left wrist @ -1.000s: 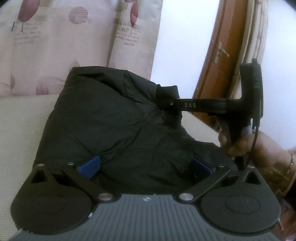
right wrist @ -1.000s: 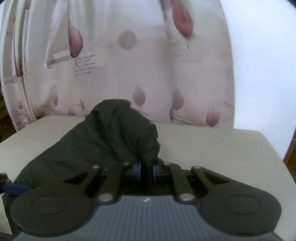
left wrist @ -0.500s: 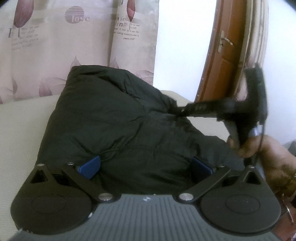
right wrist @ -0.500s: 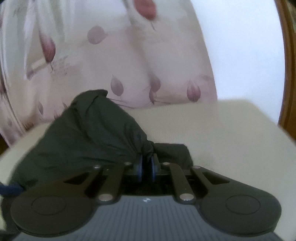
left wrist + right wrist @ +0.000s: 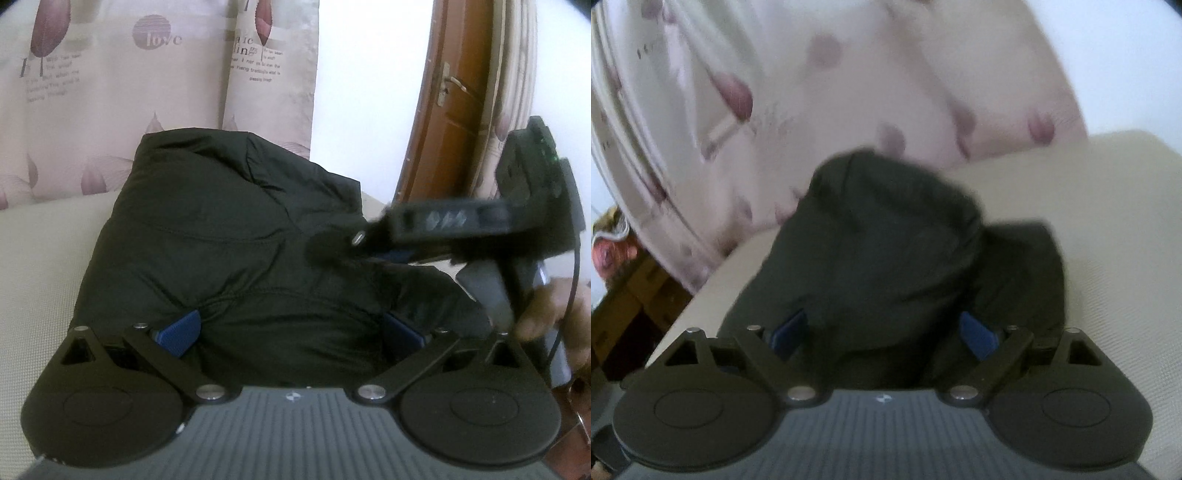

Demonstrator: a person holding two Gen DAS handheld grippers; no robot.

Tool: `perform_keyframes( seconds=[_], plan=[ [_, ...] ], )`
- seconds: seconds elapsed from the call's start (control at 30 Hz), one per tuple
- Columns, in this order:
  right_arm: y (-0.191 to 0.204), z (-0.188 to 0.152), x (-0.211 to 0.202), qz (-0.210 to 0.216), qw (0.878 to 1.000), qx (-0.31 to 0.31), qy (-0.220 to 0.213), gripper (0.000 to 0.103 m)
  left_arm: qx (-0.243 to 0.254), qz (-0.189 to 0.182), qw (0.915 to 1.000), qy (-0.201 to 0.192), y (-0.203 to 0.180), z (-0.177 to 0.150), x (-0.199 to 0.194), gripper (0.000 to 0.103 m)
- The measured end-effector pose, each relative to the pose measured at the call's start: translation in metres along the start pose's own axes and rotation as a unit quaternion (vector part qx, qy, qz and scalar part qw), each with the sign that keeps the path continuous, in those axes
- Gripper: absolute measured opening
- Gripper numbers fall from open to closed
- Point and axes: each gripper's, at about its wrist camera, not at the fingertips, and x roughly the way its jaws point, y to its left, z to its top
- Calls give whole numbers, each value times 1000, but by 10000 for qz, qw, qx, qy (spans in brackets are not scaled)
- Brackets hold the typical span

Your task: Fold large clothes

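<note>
The left tool [image 5: 290,334] is seen spread wide, its blue pads [image 5: 179,330] standing far apart at either side of a bulging fold of the dark jacket [image 5: 229,251]; the fabric swells up between the pads, and whether they press it cannot be told. The right tool [image 5: 882,334] is likewise held wide apart, one blue pad [image 5: 977,334] on each flank of a hump of the jacket [image 5: 886,258], with nothing clamped between them. The jacket is bundled in a rough heap on a pale cream cushioned surface [image 5: 40,258] (whether a bed or a sofa cannot be told), and its far end is raised toward a pink curtain [image 5: 110,92] printed with leaves and lettering. In the left wrist view alone the right tool [image 5: 360,238] is shown from the side, blurred, its tip laid against or just above the upper right part of the heap, and the hand [image 5: 546,314] gripping its handle is glimpsed at the right edge; how its fingers stand is hidden from that angle. A brown wooden door [image 5: 447,110] with a metal handle is also caught only there. In the right wrist view, which is soft with blur, a flatter flap of the jacket [image 5: 1030,273] is revealed lying on the cushion to the right of the hump, together with cardboard boxes [image 5: 631,288] at the far left, beside the cushion's edge. The left tool is not visible in that view.
</note>
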Motion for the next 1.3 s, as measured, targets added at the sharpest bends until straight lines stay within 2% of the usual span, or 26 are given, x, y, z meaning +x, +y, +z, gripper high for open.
perform_keyframes(
  seconds=[0.03,0.1,0.17,0.23,0.37,0.47,0.5,0.57,0.63,0.73,0.8,0.83,0.87,0.9,0.93,0.97,1.03,1.07,1.1,1.13,1.23,1.3],
  plan=[
    [4,-2,4,31,9999,-97,73,69,4,13,10000,-2,0,-1,0,103],
    [16,-7,6,-80,9990,-430,44,56,20,15,10000,-35,1,-2,0,103],
    [24,-10,2,-151,9978,-626,-140,30,19,-29,9999,-95,2,-3,-2,103],
    [37,-12,-6,-390,9934,-998,-397,22,-59,-72,9999,-138,3,-2,-7,103],
    [59,-18,-19,-855,9790,-1698,-741,15,-255,21,9990,-362,15,3,-27,103],
    [49,-26,-26,-1137,9768,-1597,-863,7,-456,176,9966,-669,31,6,-38,103],
    [39,-29,-27,-1153,9800,-1382,-854,7,-453,200,9964,-684,35,8,-37,103],
    [16,-36,-25,-1082,9871,-865,-808,7,-447,304,9978,-379,43,9,-23,103],
    [7,-45,-24,-1025,9893,-707,-762,6,-310,341,9983,-366,41,7,-18,103],
    [-6,-42,-34,-613,9944,-282,-817,7,30,475,9980,-409,31,2,-15,103],
    [-18,-33,-47,-321,9951,277,-891,13,29,455,9979,-459,31,-1,-16,103],
    [-24,-29,-54,-229,9937,571,-937,27,2,435,9979,-481,31,-2,-17,103],
    [-28,-27,-60,-71,9929,739,-924,49,-31,411,9979,-496,32,-3,-17,103],
    [-29,-25,-64,121,9924,845,-890,60,-57,398,9979,-504,33,-3,-18,103],
    [-26,-23,-68,214,9924,840,-877,77,-70,397,9979,-513,34,-4,-18,103],
    [-19,-24,-70,198,9936,732,-837,80,-53,406,9978,-517,33,-5,-18,103],
    [-1,-25,-66,164,9975,366,-585,79,-15,407,9977,-537,32,-5,-17,103],
    [7,-28,-62,41,9988,191,-450,74,-30,390,9976,-570,33,-6,-19,103],
    [16,-32,-55,-148,9994,-66,-296,60,-58,359,9976,-592,34,-5,-20,103],
    [25,-39,-47,-322,9984,-436,-157,32,-119,289,9975,-635,36,-5,-23,103],
    [45,-55,-41,-764,9891,-1241,-216,25,-379,150,9963,-757,44,2,-36,103],
    [47,-57,-48,-935,9850,-1405,-372,21,-366,338,9961,-733,47,7,-38,103]
  ],
)
